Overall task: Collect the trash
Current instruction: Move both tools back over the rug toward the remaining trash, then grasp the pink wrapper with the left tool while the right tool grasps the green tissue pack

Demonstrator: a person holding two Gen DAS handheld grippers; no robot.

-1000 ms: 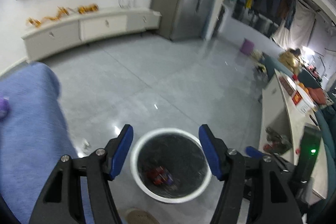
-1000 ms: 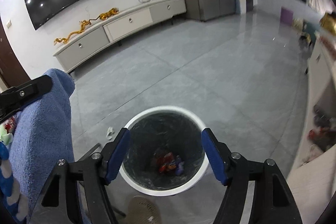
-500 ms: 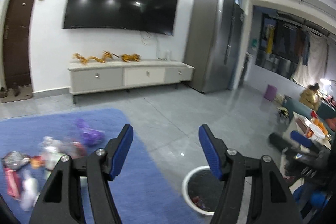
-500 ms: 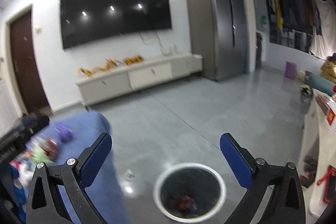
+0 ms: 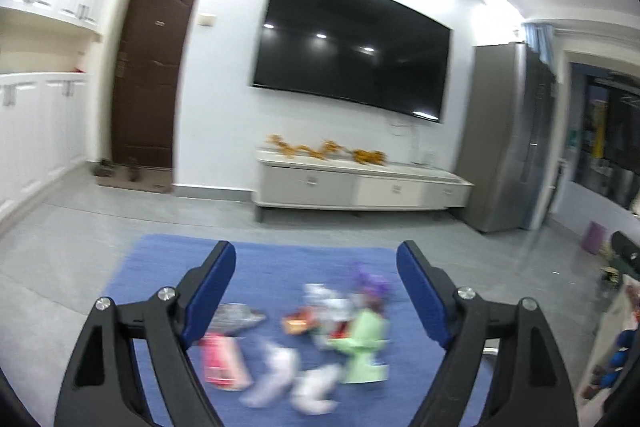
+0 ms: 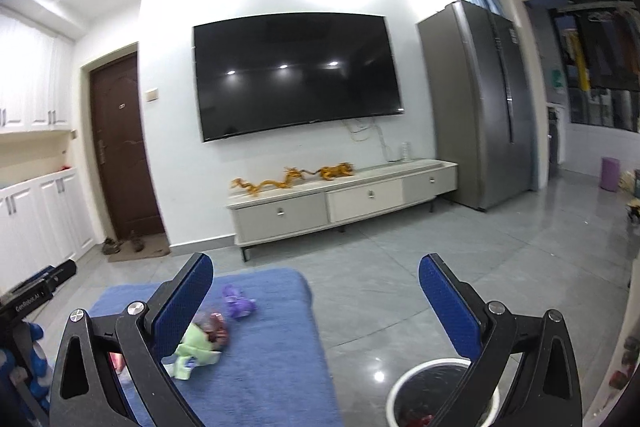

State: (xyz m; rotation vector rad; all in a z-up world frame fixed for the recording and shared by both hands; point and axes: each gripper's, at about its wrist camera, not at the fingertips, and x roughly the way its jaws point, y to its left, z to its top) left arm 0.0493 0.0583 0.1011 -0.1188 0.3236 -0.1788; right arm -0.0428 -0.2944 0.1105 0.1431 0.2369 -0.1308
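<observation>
Several pieces of trash lie blurred on a blue rug (image 5: 272, 267): a pink packet (image 5: 222, 359), a light green wrapper (image 5: 364, 347), white crumpled bits (image 5: 280, 367), a purple piece (image 5: 370, 281). My left gripper (image 5: 316, 287) is open and empty above the rug, facing the trash. My right gripper (image 6: 316, 303) is open and empty; the rug (image 6: 272, 347) with the green wrapper (image 6: 196, 345) and purple piece (image 6: 238, 303) is at its lower left. The white-rimmed trash bin (image 6: 404, 387) with wrappers inside sits at the lower right, partly behind the right finger.
A white TV cabinet (image 6: 344, 201) stands against the far wall under a wall TV (image 6: 296, 75). A grey fridge (image 6: 480, 107) is at the right, a brown door (image 6: 120, 147) at the left. Grey tiled floor (image 6: 400, 287) surrounds the rug.
Both grippers have lifted away from over the bin and swung left and up toward the rug. The trash pile has come into the left wrist view. Both stay open and empty.
</observation>
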